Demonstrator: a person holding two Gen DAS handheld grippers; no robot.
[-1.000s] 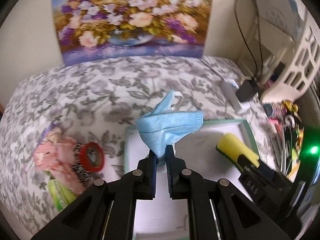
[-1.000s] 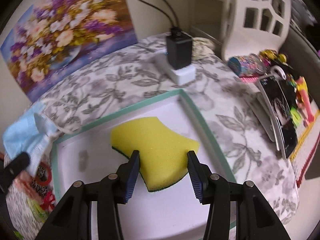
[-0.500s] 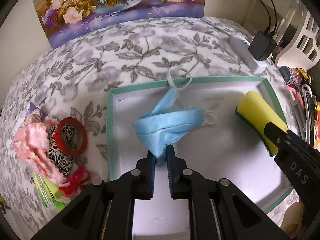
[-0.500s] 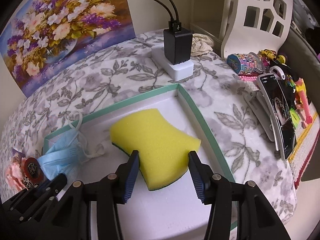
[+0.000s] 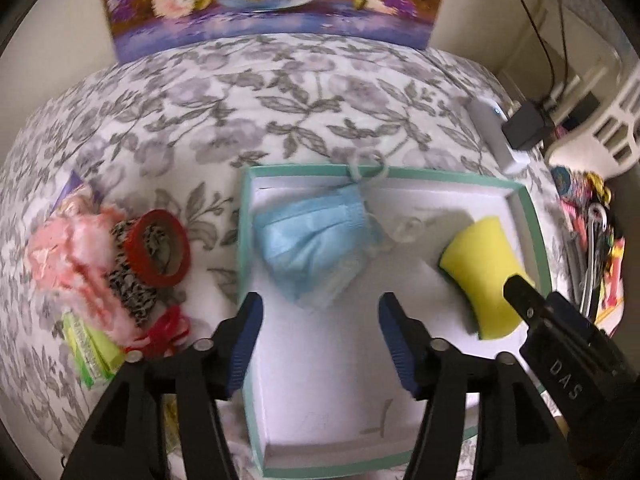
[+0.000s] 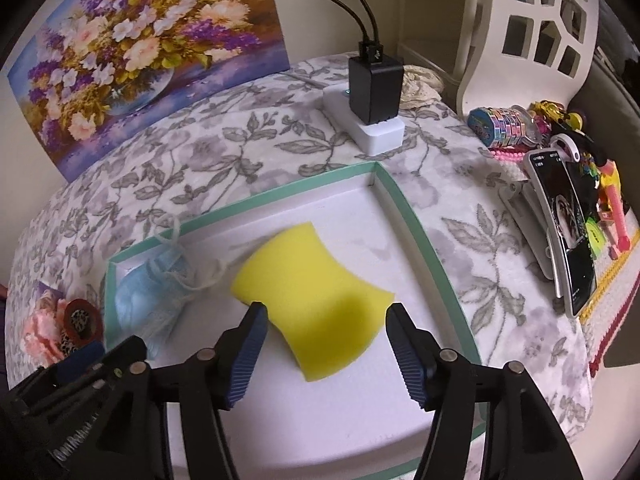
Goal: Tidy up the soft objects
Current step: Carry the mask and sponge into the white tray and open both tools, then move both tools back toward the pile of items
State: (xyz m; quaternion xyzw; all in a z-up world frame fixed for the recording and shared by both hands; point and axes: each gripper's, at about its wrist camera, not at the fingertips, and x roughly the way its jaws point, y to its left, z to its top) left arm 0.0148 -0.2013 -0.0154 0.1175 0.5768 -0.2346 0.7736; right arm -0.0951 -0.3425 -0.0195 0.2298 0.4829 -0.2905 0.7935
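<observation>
Both grippers are standing open over the white tray [image 5: 534, 220], pointing steeply down.

"DAS" is showing on the right gripper [image 6: 324, 322]. The left gripper [image 5: 320, 312], its jaws just opening, is hanging free above the blue mask [image 5: 312, 244] lying in the tray; the yellow sponge [image 6: 316, 300] is lying loose between the right jaws, also just opening.

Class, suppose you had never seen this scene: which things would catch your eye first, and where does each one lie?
The yellow sponge stands out, lying in the right part of the white, green-rimmed tray, between the open fingers of the right claw. The crumpled blue face mask lies in the tray's left part, just ahead of the open left claw. Behind the tray, a bright flower painting leans against the wall.
</observation>
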